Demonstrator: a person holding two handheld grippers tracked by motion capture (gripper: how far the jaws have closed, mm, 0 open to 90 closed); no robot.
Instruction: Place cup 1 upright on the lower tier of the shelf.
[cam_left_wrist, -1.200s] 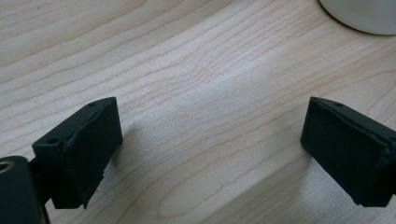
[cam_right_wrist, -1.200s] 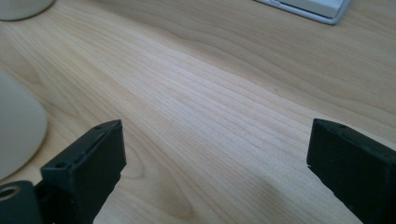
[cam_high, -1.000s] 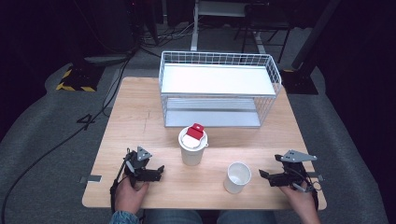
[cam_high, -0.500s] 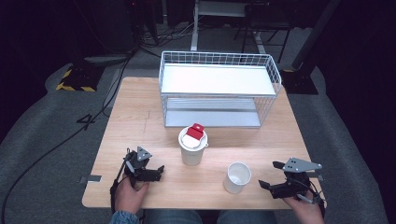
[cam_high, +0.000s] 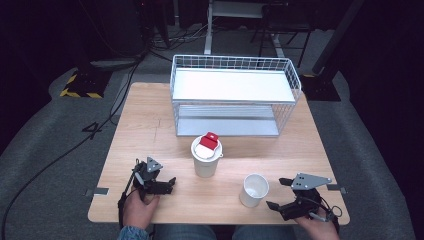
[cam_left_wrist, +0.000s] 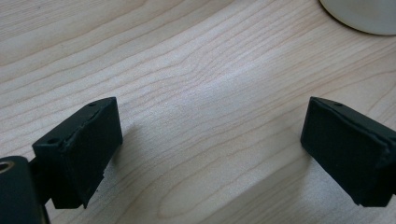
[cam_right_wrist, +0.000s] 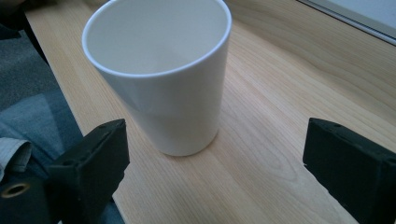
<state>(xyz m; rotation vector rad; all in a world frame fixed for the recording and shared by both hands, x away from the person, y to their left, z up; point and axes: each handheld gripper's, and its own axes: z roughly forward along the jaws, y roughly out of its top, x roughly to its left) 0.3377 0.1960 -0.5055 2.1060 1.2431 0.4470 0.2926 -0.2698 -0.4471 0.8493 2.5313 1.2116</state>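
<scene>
My right tool (cam_high: 278, 194) sits low at the front right corner of the bench (cam_high: 150, 120), its jaws spread wide and turned toward the empty white cup (cam_high: 254, 190), which stands upright just beside it at about nine o'clock from the tool. In the right gripper view the cup (cam_right_wrist: 161, 74) stands ahead of the jaws, nearer the left one, with bare wood between them and nothing gripped. I hold the tool level with the cup's wall because, as I judge it, a side pinch around the lower body is the safest grip on a smooth, tapered cup; it looks light and could tip or slide if one jaw meets it first.

My left tool (cam_high: 161, 182) rests at the front left of the bench, also spread and holding nothing; in the left gripper view its jaws frame only wood grain, with the base of the lidded cup (cam_left_wrist: 362, 16) just showing at the upper right. That cup (cam_high: 206, 156), with its red and white lid, stands at the bench's middle, at about two o'clock from my left tool and eleven o'clock from the empty cup. The white wire basket (cam_high: 235, 95) lies at twelve o'clock, well apart from both cups. I take the left tool to be parked clear, ready to steady the lidded cup.
</scene>
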